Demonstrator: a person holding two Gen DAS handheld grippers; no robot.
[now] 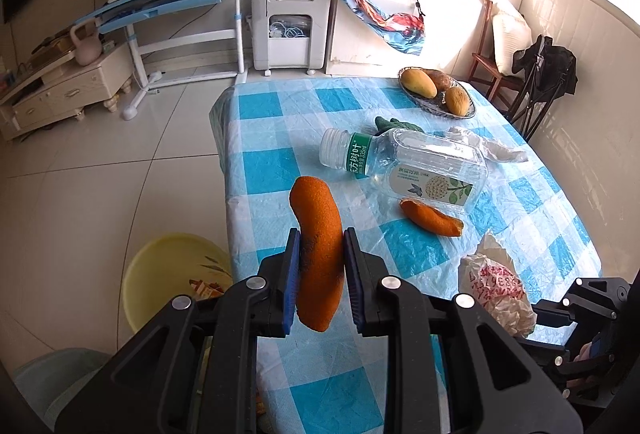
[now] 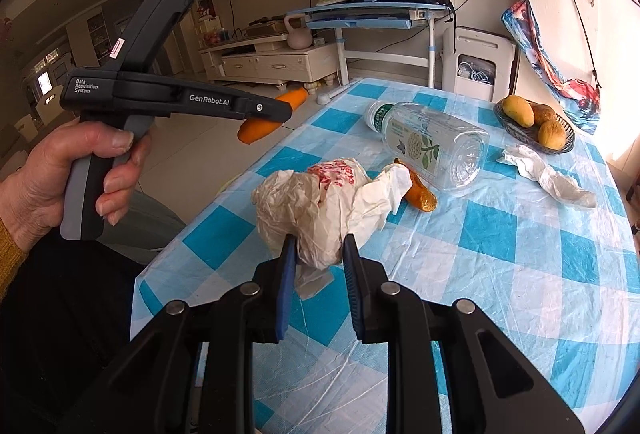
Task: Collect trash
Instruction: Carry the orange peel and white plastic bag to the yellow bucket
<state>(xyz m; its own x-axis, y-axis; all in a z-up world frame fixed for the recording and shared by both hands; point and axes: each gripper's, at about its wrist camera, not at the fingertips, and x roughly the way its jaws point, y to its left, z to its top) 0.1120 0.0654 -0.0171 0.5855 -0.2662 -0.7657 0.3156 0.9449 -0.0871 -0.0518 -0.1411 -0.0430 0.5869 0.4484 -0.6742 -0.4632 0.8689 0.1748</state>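
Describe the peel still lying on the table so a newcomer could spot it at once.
On the blue-checked table, find the clear bottle lying on its side. The small orange peel lies against its base end. The bigger peel is off the cloth, clamped in the left gripper.

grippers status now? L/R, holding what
Left gripper: closed on an orange peel, lifted off the table.
Right gripper: closed on a crumpled white plastic bag.
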